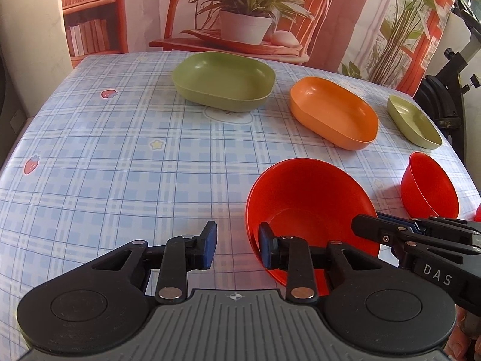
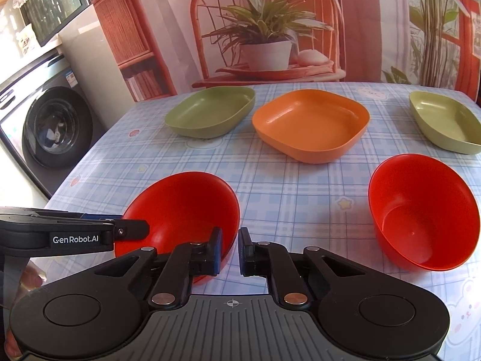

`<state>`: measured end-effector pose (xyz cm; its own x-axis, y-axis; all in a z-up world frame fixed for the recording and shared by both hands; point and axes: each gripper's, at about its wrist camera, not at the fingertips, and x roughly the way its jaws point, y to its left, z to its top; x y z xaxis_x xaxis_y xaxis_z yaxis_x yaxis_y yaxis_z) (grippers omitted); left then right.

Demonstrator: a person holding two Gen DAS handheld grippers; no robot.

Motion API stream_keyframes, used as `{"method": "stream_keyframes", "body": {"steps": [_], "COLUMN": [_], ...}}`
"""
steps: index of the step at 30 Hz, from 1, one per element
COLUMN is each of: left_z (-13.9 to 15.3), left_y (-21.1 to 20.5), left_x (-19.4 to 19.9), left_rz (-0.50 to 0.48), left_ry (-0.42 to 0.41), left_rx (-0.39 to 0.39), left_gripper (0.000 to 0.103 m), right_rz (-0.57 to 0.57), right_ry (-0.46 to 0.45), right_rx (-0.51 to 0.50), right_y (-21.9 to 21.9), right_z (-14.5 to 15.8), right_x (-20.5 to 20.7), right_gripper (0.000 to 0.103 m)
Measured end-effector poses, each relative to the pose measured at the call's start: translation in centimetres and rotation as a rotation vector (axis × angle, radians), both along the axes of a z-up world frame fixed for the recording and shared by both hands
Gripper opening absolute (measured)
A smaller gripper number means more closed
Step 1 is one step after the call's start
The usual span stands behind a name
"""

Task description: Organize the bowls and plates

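A red bowl point(image 1: 309, 210) point(image 2: 186, 207) sits on the checked tablecloth between my two grippers. My left gripper point(image 1: 237, 245) is open, its jaws straddling the bowl's near-left rim, right pad inside. My right gripper point(image 2: 231, 248) is open a little, its jaws straddling the bowl's right rim, left pad inside; it also shows in the left wrist view point(image 1: 369, 228). A second red bowl point(image 1: 428, 189) point(image 2: 421, 216) stands to the right. At the back stand a green plate point(image 1: 224, 81) point(image 2: 210, 111), an orange plate point(image 1: 333, 112) point(image 2: 311, 124) and a light green plate point(image 1: 413, 120) point(image 2: 448, 121).
The table point(image 1: 120, 165) has a blue plaid cloth; its left edge drops off beside a washing machine point(image 2: 45, 126). A printed backdrop with a chair and plants hangs behind the table. Exercise equipment point(image 1: 451, 69) stands past the right edge.
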<state>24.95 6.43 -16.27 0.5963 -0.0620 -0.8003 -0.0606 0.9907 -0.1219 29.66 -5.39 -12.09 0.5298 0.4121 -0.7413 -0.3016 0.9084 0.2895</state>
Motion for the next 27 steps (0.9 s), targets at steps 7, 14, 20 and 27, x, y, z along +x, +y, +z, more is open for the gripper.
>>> {"method": "stream_keyframes", "body": {"steps": [7,14,20,27], "left_z": [0.0,0.5,1.0,1.6], "left_y": [-0.7,-0.7,-1.0,-1.5], "left_x": [-0.5,-0.9,-1.5,-1.6], "left_rz": [-0.024,-0.026,-0.028,-0.041], "left_ry": [-0.007,-0.026,-0.064,-0.091], "left_rx": [-0.001,-0.001,-0.007,-0.023], "left_gripper": [0.017,0.016,0.01,0.009], "right_rz": [-0.001,-0.009,-0.032,-0.067], "right_ry": [-0.016,-0.019,-0.022,-0.033], "right_rx": [-0.005,0.012,0.021,0.045], "right_y": [0.6,0.3,-0.2,-1.1], "right_z": [0.2,0.3,0.3,0.4], "right_x": [-0.5,-0.7,-0.9,-1.3], "right_gripper": [0.008,0.008,0.008,0.008]}}
